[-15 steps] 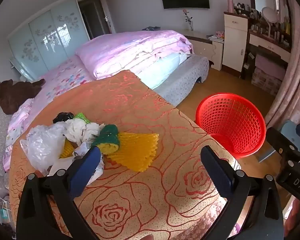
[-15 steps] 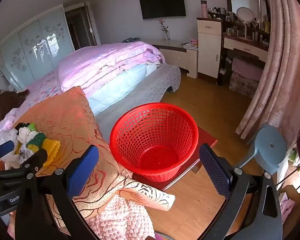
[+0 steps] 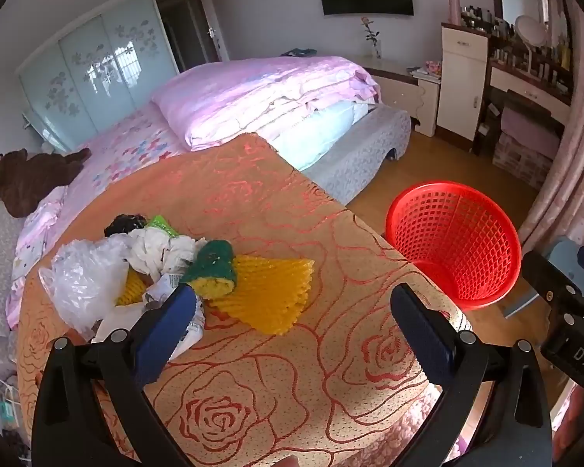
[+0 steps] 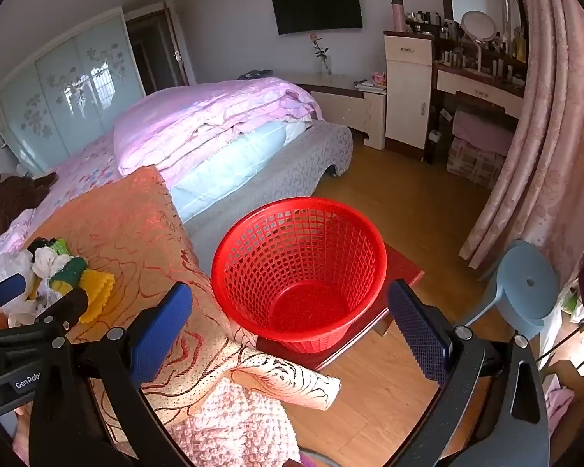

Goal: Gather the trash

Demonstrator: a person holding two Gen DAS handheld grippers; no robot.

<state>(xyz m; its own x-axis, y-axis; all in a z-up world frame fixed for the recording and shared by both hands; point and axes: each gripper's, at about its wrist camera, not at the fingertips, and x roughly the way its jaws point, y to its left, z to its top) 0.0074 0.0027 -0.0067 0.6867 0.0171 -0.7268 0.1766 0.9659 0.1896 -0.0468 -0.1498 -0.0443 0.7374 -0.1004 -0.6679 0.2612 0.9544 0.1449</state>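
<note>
Left wrist view: trash pile (image 3: 152, 272) sits on the rose-patterned cloth (image 3: 292, 369), just ahead of my left hand-held gripper (image 3: 292, 330), jaws wide and empty. My right hand-held gripper (image 4: 290, 327), equally wide, frames the red basket (image 4: 299, 272) on the floor.

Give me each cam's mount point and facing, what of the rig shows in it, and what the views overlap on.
Left wrist: on the left hand-held gripper, angled down at the trash pile on the orange cloth; open jaws frame it, the right tool shows at the right edge.
Right wrist: on the right hand-held gripper, angled down at the red basket; open jaws frame it, the left tool shows at the left.
Shared: pile, basket, bed.
</note>
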